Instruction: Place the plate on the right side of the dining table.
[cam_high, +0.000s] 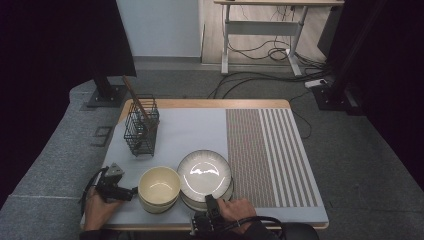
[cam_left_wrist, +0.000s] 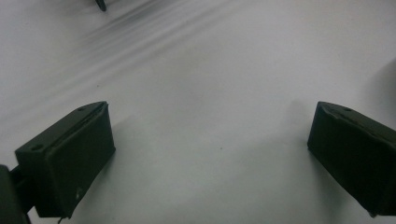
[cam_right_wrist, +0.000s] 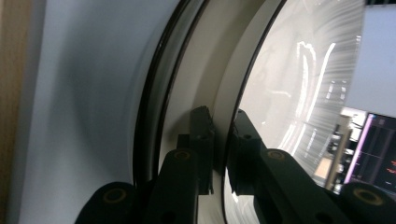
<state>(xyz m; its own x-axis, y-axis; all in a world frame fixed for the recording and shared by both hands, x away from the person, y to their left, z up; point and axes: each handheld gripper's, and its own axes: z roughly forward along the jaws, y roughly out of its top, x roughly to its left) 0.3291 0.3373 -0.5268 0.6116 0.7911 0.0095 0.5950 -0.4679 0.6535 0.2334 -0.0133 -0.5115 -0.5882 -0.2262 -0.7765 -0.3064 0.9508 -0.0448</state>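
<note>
Right gripper (cam_high: 212, 201), at the near table edge, is seen clamped on the rim of the top plate (cam_high: 204, 173); in the right gripper view its jaws are pressed to either side of that thin rim (cam_right_wrist: 223, 140), a detail not resolved from above. There the plate (cam_right_wrist: 299, 84) is shown glossy and finely ribbed, with a dark-edged dish (cam_right_wrist: 154, 93) beneath it. From above, the round plate is seen lying on a stack just right of a cream bowl (cam_high: 159, 186), itself nested in a second bowl. Left gripper (cam_high: 131, 192), just left of the bowl, is held with jaws spread wide and nothing between them, as the left gripper view (cam_left_wrist: 210, 154) confirms over a smooth pale mat (cam_left_wrist: 201, 70). Farther back, a black wire basket (cam_high: 141, 126) with a wooden utensil (cam_high: 135, 97) is seen, and a striped woven mat (cam_high: 270, 150) to the right.
</note>
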